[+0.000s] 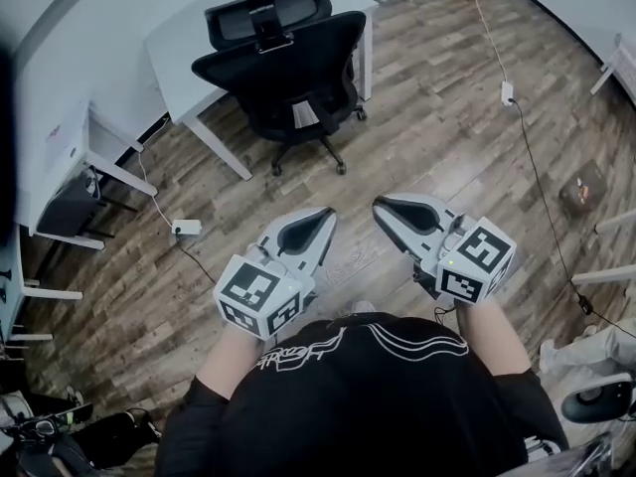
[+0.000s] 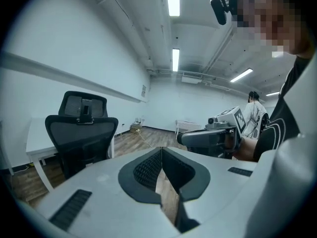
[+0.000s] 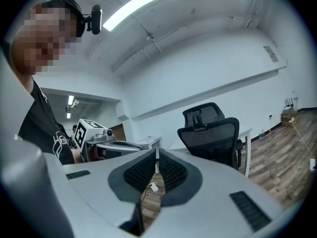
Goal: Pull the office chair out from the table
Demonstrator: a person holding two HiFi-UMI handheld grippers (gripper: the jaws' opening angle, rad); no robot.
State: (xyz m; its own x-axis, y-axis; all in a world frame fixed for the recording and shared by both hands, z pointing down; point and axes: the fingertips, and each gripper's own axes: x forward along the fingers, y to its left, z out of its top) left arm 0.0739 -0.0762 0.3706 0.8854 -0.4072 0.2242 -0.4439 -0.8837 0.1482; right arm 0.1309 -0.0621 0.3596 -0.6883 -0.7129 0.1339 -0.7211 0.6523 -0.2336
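Note:
A black mesh office chair (image 1: 283,63) with a headrest stands pushed up to a white table (image 1: 189,78), its back turned toward me. It shows at the left in the left gripper view (image 2: 81,133) and right of centre in the right gripper view (image 3: 210,133). My left gripper (image 1: 326,214) and right gripper (image 1: 380,205) are held side by side over the wood floor, well short of the chair. Both are shut with nothing between their jaws. Each gripper sees the other one beside it.
A second white desk (image 1: 55,157) stands at the left with dark gear under it. A white cable (image 1: 497,58) with a power adapter runs across the floor at the right, and another adapter (image 1: 186,228) lies at the left. A small dark object (image 1: 583,189) sits at far right.

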